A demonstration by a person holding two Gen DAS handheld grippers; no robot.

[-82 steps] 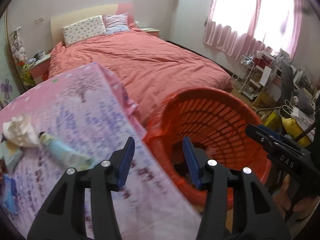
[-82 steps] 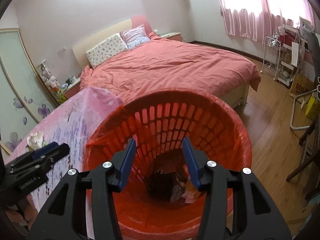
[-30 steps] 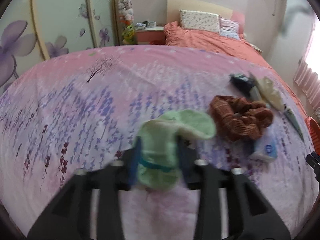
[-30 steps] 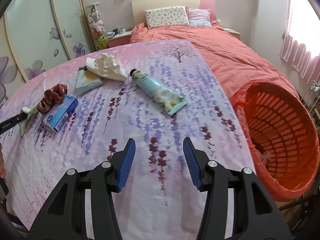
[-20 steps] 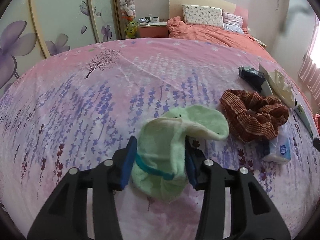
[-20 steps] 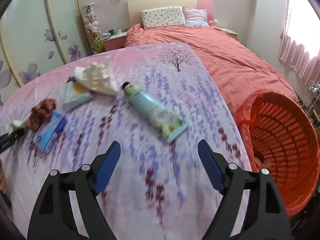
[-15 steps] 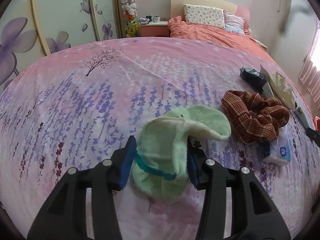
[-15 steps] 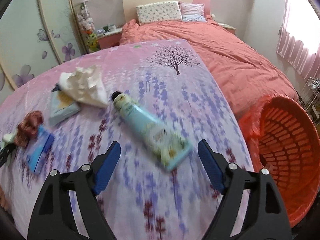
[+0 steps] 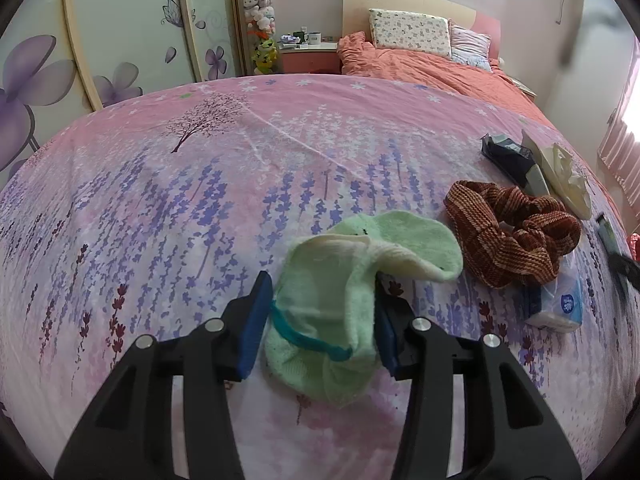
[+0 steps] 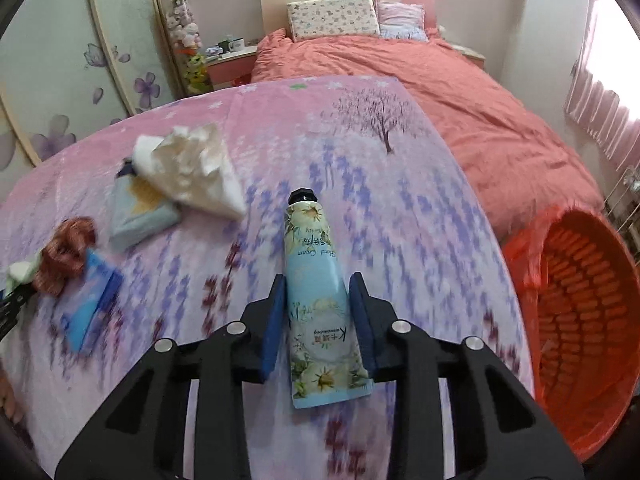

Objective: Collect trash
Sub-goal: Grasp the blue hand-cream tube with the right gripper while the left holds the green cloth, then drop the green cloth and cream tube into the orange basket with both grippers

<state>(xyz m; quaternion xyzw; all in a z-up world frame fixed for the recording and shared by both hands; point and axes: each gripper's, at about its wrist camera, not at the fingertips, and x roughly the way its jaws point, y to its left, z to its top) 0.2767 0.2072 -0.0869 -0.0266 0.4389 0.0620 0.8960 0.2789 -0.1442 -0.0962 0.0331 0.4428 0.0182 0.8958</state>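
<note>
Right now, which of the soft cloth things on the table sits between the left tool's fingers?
The pale green sock; the red-brown scrunchie lies free, off to its right.

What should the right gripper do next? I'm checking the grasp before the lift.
Probably close fully: the right gripper straddles the hand cream tube lying on the bedspread, pads at its sides. Then carry it to the red basket.

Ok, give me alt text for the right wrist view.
The right hand-held gripper closes on a pale blue floral hand-cream tube lying on a pink lavender-print bedspread, with a red plastic mesh basket at right.
</note>
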